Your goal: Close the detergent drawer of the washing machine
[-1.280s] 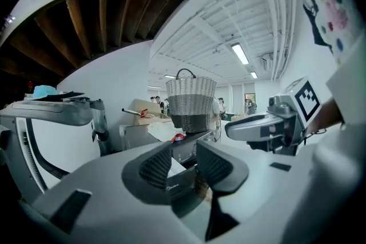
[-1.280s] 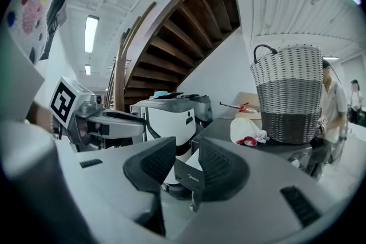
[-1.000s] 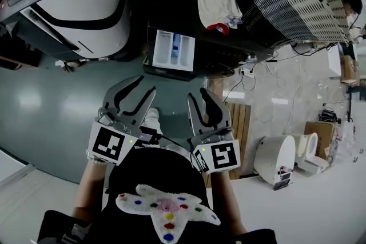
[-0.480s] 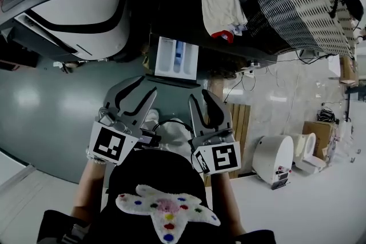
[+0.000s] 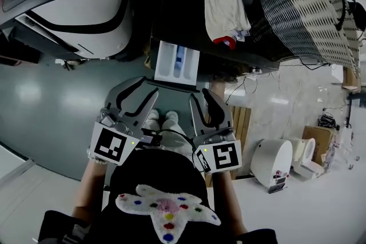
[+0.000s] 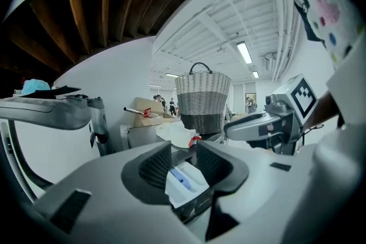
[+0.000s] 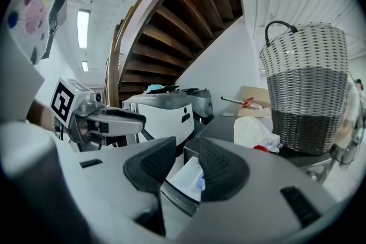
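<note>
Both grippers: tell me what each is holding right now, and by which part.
Nothing is held. The left gripper and right gripper both stand open and empty; the pulled-out white plastic detergent drawer lies ahead, ungripped.

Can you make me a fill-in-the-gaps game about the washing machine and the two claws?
The white plastic detergent drawer of the dark washing machine stands ____, not shut.
The crumpled white cloth lies on the machine beside a woven ____.
The left claw and the right claw each grip ____.
Missing words: open; basket; nothing.
</note>
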`<state>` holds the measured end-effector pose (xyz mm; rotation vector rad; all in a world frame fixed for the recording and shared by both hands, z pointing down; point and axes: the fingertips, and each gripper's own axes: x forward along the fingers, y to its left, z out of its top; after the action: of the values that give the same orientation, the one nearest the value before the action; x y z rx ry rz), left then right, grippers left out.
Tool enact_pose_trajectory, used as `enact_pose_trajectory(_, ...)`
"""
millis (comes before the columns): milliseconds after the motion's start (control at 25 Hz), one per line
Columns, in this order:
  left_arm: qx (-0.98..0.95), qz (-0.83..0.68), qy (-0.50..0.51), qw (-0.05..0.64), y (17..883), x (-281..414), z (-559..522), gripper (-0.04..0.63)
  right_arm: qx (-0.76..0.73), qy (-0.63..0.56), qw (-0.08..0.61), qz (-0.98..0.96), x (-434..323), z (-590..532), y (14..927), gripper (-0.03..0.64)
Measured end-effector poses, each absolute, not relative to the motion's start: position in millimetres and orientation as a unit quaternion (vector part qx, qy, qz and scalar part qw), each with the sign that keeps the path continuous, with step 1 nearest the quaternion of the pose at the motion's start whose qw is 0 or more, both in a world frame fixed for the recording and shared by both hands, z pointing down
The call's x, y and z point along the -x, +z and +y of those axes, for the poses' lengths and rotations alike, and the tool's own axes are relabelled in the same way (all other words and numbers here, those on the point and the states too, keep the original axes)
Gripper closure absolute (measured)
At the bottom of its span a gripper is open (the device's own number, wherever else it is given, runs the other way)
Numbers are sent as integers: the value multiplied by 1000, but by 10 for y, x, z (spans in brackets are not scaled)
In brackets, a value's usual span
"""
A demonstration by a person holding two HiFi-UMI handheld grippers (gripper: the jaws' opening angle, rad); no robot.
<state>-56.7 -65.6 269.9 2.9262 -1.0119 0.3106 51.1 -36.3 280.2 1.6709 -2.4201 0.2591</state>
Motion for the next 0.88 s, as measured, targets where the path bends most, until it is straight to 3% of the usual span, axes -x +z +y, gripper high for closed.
enact_pose_trajectory(880, -931, -346, 102, 51, 2931, 385, -723, 456, -544, 103, 110, -825, -761, -452, 3068, 500)
